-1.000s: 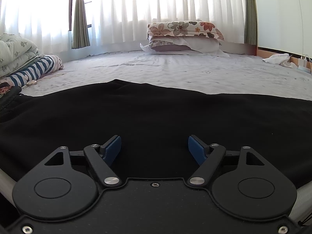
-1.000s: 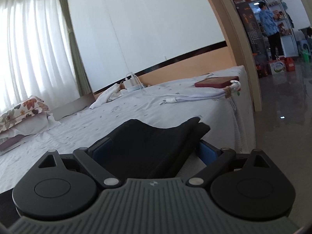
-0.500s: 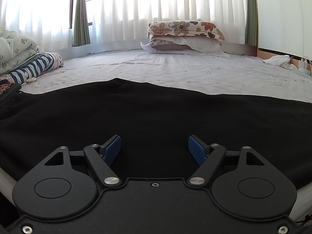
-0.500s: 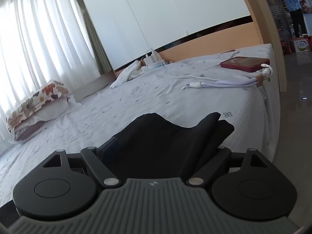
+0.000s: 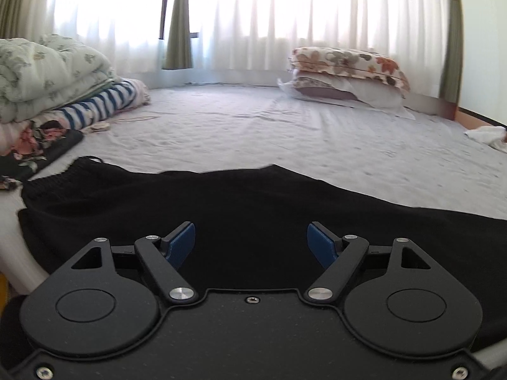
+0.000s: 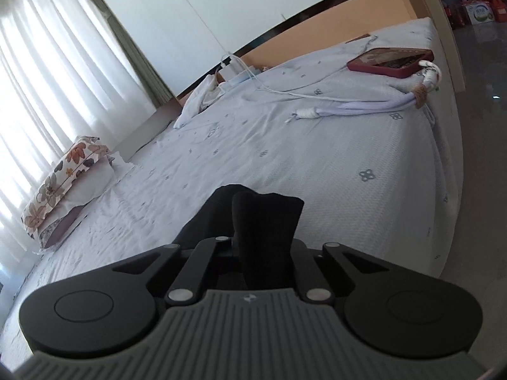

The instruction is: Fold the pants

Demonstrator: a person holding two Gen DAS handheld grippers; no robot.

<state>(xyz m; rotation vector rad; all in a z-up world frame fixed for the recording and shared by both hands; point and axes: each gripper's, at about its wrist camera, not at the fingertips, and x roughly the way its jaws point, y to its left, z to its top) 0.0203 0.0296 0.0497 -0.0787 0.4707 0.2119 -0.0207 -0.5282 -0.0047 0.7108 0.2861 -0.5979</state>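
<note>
Black pants (image 5: 253, 209) lie spread across the near part of the bed, their waistband end at the left. My left gripper (image 5: 252, 242) is open just above the cloth, its blue pads (image 5: 180, 240) wide apart with nothing between them. In the right wrist view my right gripper (image 6: 264, 240) is shut on a bunched end of the black pants (image 6: 266, 221) and holds it lifted above the light sheet (image 6: 317, 158). Its fingertips are hidden by the cloth.
Stacked floral pillows (image 5: 345, 69) lie at the head of the bed by the curtains. Folded quilts and a striped blanket (image 5: 57, 82) sit at the left. A red phone (image 6: 389, 58), white cables (image 6: 364, 106) and a white cloth (image 6: 199, 98) lie near the bed's far edge.
My right gripper has closed on the pants' end, lifted it and turned left over the bed. My left gripper stays open and its view has swung to the left.
</note>
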